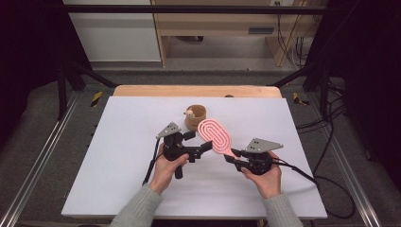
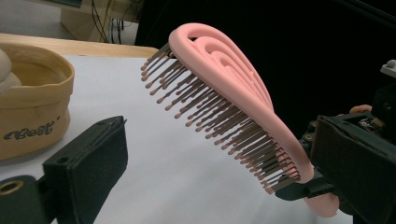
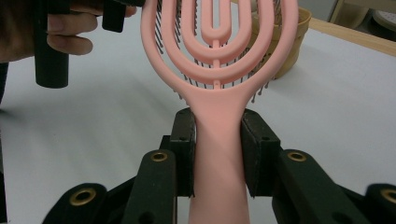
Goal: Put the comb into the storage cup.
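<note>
Hairbrush [image 1: 215, 135], pink, handle clamped in right tongs [image 1: 231, 156], raised above white surface [image 1: 118, 156]; left tongs [image 1: 202, 147] open, empty, beside its bristles; tan basket [image 1: 196, 117] behind.

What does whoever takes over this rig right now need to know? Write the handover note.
Right gripper: shut on the handle of the pink hairbrush, held off the table, bristles turned toward the left gripper.
Left gripper: open, holding nothing, jaws close beside the brush head.
Tan basket: stands on the table just behind the brush, something small inside it.
Done: brush lifted and firmly gripped.
Left: probably passing the brush to the left gripper or setting it in the basket; neither has begun.
</note>
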A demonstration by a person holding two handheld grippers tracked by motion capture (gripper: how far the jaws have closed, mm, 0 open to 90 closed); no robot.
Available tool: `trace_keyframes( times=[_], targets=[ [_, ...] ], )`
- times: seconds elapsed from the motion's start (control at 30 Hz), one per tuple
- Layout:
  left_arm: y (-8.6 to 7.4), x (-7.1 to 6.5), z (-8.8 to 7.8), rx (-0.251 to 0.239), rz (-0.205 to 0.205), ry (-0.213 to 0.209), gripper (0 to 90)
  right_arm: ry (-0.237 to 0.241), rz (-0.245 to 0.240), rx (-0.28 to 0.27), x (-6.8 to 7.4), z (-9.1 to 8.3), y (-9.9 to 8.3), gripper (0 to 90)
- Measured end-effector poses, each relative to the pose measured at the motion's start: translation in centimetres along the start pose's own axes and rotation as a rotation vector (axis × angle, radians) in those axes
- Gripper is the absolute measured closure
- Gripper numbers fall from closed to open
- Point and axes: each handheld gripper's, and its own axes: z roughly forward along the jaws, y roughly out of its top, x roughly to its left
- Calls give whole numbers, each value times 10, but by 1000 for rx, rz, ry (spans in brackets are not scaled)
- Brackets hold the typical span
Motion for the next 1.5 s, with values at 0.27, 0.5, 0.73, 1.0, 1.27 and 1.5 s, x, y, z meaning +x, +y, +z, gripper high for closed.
trace_keyframes(
  times=[0.27, 0.5, 0.73, 1.0, 1.27, 1.5],
  targets=[
    [-2, -4, 9, 9, -3, -9, 72, 1, -2, 1, 0, 0, 0, 692],
    [-2, -5, 12, 6, -9, -7, 135, 3, -1, 0, 0, 0, 0, 692],
    [-2, -6, 16, 2, -24, -15, 206, 4, -1, 0, 0, 1, 0, 692],
    [-3, -7, 18, 1, -46, -33, 298, 6, -3, 1, 1, 1, 0, 692],
    [-3, -8, 20, -9, -66, -38, 380, -4, -4, -1, 1, 1, 0, 692],
    [-4, -9, 20, 1, -80, -32, 395, -4, -7, 1, 1, 2, -1, 692]
  ],
)
